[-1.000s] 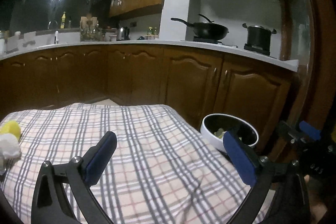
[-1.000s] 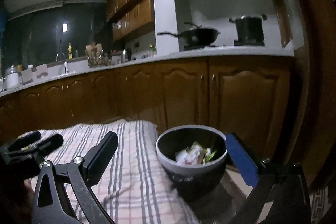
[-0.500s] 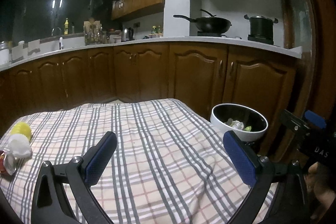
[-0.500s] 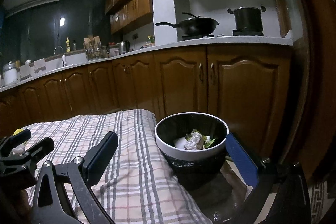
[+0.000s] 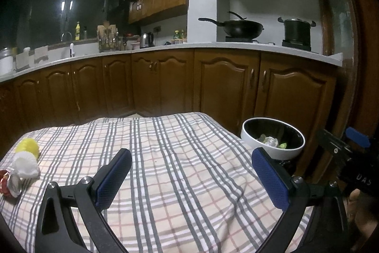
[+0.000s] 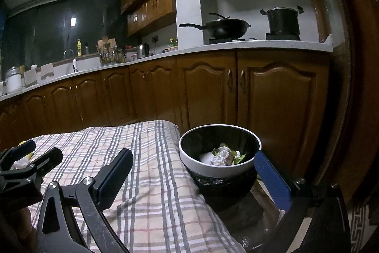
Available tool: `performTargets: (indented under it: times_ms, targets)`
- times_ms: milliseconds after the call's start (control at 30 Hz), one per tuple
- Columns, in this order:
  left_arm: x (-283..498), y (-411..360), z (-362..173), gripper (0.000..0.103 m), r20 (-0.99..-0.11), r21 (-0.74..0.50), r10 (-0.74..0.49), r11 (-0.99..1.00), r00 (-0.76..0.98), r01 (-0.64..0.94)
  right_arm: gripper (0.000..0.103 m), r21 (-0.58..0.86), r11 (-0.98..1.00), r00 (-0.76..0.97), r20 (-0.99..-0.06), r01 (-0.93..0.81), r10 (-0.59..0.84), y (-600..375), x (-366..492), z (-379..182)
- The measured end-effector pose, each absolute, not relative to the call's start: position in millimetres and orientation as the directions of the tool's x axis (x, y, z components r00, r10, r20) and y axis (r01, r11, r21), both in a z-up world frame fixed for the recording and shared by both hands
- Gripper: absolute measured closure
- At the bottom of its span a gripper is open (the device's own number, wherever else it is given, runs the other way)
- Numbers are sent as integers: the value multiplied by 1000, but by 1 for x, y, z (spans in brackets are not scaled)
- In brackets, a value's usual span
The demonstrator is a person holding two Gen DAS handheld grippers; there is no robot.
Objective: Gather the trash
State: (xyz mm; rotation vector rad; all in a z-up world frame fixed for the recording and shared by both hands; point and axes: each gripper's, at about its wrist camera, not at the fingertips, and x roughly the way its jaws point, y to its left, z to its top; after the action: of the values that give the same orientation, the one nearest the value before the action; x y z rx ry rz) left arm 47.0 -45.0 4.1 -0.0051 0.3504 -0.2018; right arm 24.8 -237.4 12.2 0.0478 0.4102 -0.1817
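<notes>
A white-rimmed trash bin (image 5: 272, 138) with a black liner stands off the right edge of the plaid-covered table (image 5: 165, 158); it holds crumpled paper and green scraps (image 6: 223, 155). At the table's far left lie a yellow paper cup (image 5: 27, 146), a white paper cup (image 5: 24, 166) and a red wrapper (image 5: 4, 184). My left gripper (image 5: 189, 177) is open and empty above the cloth. My right gripper (image 6: 191, 177) is open and empty, in front of the bin (image 6: 220, 151). The right gripper also shows at the right edge of the left wrist view (image 5: 343, 146).
Brown kitchen cabinets (image 5: 165, 82) with a white countertop run behind the table. A wok (image 5: 236, 27) and a pot (image 5: 297, 32) sit on the stove. A dark wooden frame (image 6: 343, 87) stands at the right, close to the bin.
Both grippers have pulled back and up from the bin, so more of the table shows. The items at the far left have come further into the left wrist view. Both stay open.
</notes>
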Motion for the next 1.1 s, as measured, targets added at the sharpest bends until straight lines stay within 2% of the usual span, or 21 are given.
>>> performTargets:
  times_ms: [1100]
  targets:
    - [51,-36,0,1,-342,-44,-207,978,917,205,0,17,985,908,-391,171,-151,-235,21,19]
